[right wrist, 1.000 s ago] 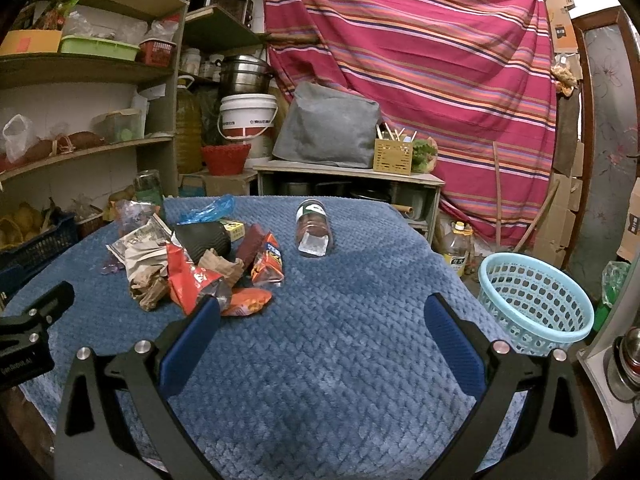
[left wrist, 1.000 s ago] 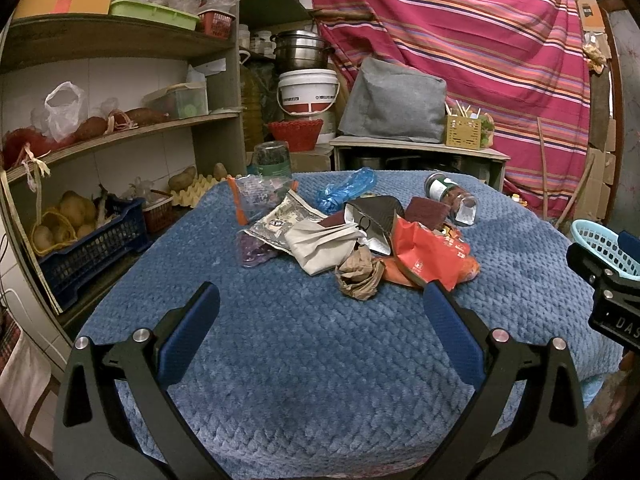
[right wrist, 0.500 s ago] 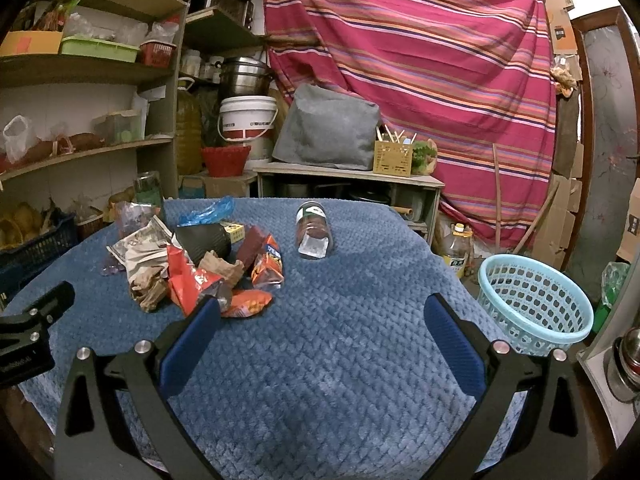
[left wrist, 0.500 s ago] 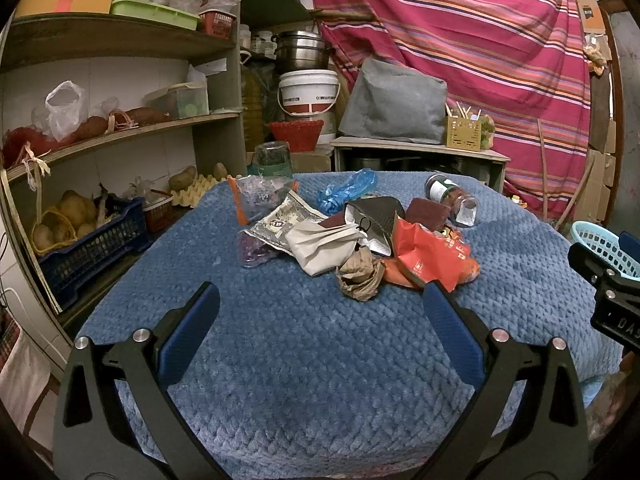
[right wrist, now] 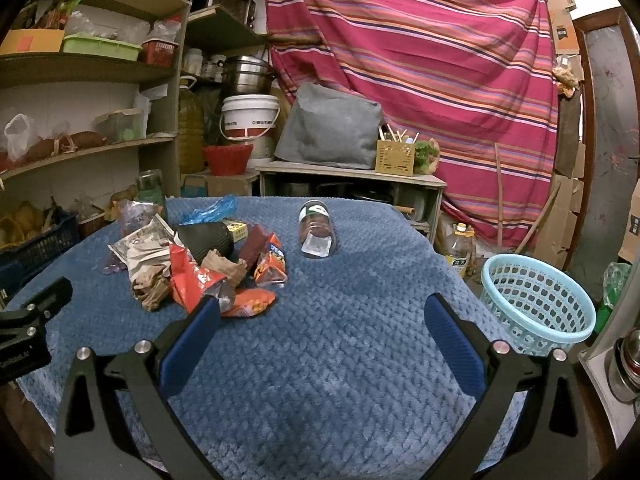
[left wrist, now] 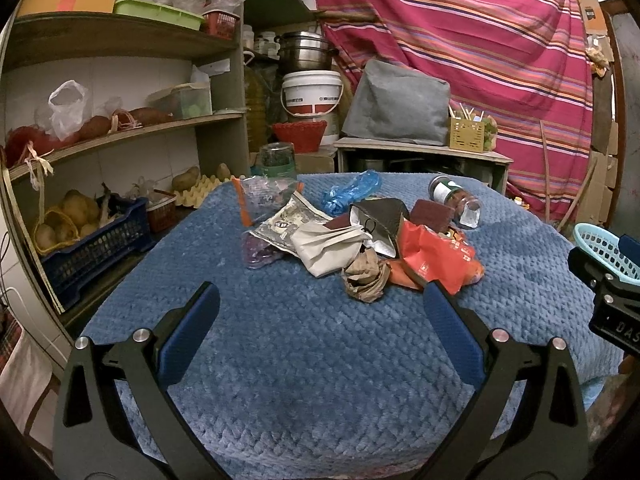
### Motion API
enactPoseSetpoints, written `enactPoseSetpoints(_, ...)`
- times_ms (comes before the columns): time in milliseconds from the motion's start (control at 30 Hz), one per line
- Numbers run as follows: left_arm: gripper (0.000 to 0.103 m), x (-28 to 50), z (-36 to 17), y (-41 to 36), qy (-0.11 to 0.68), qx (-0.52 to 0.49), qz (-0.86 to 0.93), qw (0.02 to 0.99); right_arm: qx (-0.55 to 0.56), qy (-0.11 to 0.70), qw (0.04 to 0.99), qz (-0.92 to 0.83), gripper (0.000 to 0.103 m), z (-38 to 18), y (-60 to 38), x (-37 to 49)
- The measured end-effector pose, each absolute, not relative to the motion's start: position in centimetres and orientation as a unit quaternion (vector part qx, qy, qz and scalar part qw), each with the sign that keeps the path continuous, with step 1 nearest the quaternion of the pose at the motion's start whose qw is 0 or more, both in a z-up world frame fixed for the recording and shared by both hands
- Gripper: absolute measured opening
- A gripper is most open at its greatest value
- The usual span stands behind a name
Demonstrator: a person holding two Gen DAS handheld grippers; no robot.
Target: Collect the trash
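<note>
Hovering with jaws apart and empty, left gripper [left wrist: 320, 312] and right gripper [right wrist: 322, 316] are facing the trash pile [left wrist: 360, 236]; basket [right wrist: 536, 300] is waiting alongside for deposits.

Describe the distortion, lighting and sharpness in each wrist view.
Left wrist view: fisheye bends the shelves; dim warm light, trash pile reasonably sharp, black vignette at the corners. Right wrist view: same curvature; overexposed patch top right; light blue basket sharp.
</note>
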State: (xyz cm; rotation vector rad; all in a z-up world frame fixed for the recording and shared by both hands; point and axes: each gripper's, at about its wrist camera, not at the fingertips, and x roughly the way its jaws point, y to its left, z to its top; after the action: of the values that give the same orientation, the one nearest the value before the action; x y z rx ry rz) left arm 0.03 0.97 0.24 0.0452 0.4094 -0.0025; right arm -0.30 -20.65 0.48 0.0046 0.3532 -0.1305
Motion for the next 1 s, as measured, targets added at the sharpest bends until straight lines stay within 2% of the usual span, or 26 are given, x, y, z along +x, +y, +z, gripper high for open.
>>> enactPoseSetpoints(300,0.098,0.7,0.2,1.7,0.209,0.02,0.005,0.978,0.008,0.169,0.983,-0.064,0.099,1.0,-20.7,0.1)
enactPoseSetpoints(533,0.098,3.5,4.1,3.0,0.197,0.027,0.012,0.98,0.046,0.146,0.988,-0.016,0.099,5.7,-21.6,2.7)
enactPoseSetpoints(700,0.098,8.2,6.6,4.8,0.208,0.016,0.018,0.978,0.026,0.115,0.993,-0.024,0.099,9.2,-21.3,6.0)
enactPoseSetpoints(867,0.098,12.9,6.2,6.8,0.24,-0.015,0.021,0.97,0.023,0.13,0.991,-0.015,0.099,9.6,-20.9,10.2)
enactPoseSetpoints(1000,0.098,15.6,3.8,7.7,0.267,-0.017,0.046,0.962,0.007,0.146,0.989,-0.022,0.099,8.8,-20.6,13.2)
